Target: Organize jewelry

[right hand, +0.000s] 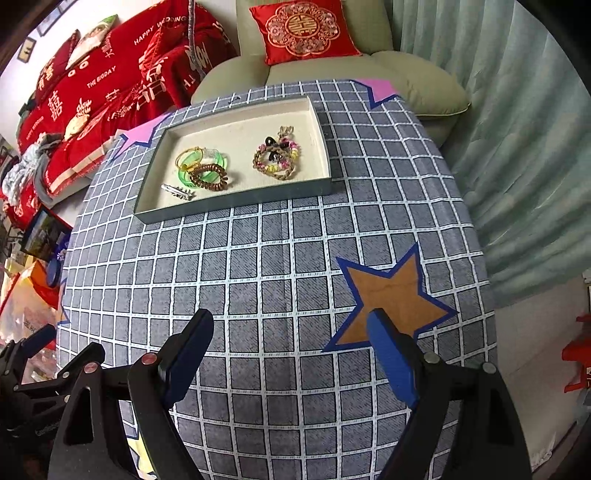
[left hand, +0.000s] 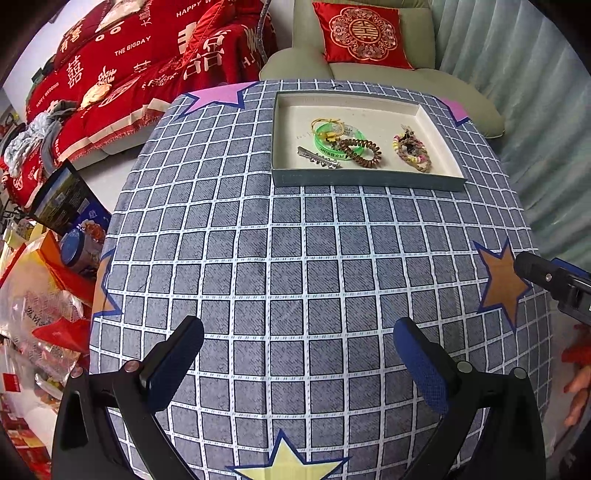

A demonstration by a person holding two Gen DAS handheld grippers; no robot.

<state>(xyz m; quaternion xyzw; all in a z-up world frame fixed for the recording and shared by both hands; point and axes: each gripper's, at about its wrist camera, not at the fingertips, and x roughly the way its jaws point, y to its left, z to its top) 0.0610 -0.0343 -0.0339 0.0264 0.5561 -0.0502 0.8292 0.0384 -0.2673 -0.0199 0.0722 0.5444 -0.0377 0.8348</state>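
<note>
- Left gripper point(left hand: 297, 339) and right gripper point(right hand: 290, 328) hover over the checked tablecloth point(left hand: 288, 258), jaws spread wide, holding nothing.
- Across the table, a shallow tray point(right hand: 236, 201) holds a green bangle point(right hand: 184, 174), brown coil hair tie point(right hand: 210, 177), silver hair clip point(right hand: 177, 191) and braided bracelets point(right hand: 277, 160).

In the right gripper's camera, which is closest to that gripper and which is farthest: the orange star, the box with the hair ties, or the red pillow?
From the right gripper, nearest first:
1. Orange star: on the tablecloth, right by the blue finger's tip.
2. Box: farther across the table, toward the left, holding the hair ties.
3. Red pillow: beyond the table, on the green chair.
</note>
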